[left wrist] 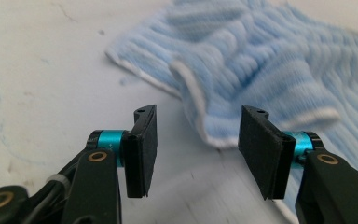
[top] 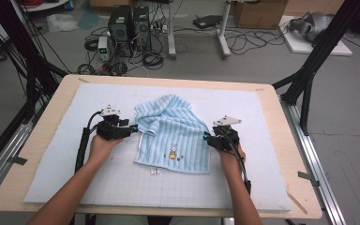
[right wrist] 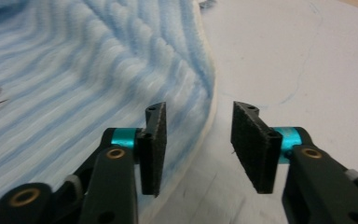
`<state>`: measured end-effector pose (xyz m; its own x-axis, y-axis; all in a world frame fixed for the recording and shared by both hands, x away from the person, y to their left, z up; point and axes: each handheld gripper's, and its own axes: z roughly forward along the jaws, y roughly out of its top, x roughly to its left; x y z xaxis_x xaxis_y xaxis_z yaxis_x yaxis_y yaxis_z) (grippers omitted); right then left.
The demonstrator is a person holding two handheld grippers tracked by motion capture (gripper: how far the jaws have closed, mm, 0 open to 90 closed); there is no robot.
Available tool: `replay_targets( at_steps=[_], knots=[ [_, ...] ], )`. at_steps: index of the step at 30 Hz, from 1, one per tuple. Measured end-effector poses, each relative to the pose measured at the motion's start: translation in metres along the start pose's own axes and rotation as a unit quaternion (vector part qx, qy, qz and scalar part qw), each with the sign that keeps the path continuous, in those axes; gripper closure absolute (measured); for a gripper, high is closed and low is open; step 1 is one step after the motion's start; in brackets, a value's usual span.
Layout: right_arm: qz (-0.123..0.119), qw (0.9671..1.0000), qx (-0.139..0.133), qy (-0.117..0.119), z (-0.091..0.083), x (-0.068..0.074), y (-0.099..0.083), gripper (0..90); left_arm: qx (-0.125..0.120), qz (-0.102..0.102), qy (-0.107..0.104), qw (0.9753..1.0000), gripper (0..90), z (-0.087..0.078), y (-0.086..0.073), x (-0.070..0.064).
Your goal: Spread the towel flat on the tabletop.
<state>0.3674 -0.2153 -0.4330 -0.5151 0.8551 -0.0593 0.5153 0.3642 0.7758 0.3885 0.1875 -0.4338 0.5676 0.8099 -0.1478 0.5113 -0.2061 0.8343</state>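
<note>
A light blue striped towel [top: 171,131] lies rumpled in the middle of the white mat [top: 122,178], with a small cartoon print near its front edge. My left gripper [top: 134,128] is at the towel's left edge, open, with a folded white-hemmed corner [left wrist: 214,126] just beyond its jaws. My right gripper [top: 205,137] is at the towel's right edge, open. In the right gripper view the towel's white hem [right wrist: 209,116] runs between the two jaws, and neither jaw presses on it.
The mat covers a wooden table [top: 281,140]. A small white tag [top: 154,171] lies in front of the towel. Beyond the table stand computer towers [top: 129,23], cables and black frame legs [top: 309,70].
</note>
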Motion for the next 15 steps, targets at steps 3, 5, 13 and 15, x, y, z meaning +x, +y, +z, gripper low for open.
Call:
replay_targets(
  at_steps=[3, 5, 13, 15],
  knots=[
    [0.006, 0.9997, -0.017, 0.019, -0.012, 0.0, -0.006, 49.9, -0.008, -0.001, -0.014, 0.9999, 47.5, -0.008, -0.006, -0.006],
    [0.006, 0.9989, -0.037, 0.029, -0.019, 0.001, -0.009, 48.2, -0.006, 0.005, -0.027, 0.9996, 47.4, -0.012, -0.009, -0.011],
    [0.022, 0.9977, -0.041, 0.05, -0.023, 0.002, -0.02, 43.2, 0.038, 0.065, -0.069, 0.9948, 51.2, -0.008, -0.023, -0.035],
    [0.023, 0.9975, -0.038, 0.055, -0.024, 0.003, -0.021, 41.9, 0.047, 0.072, -0.072, 0.9937, 51.3, -0.004, -0.026, -0.04]
  ],
)
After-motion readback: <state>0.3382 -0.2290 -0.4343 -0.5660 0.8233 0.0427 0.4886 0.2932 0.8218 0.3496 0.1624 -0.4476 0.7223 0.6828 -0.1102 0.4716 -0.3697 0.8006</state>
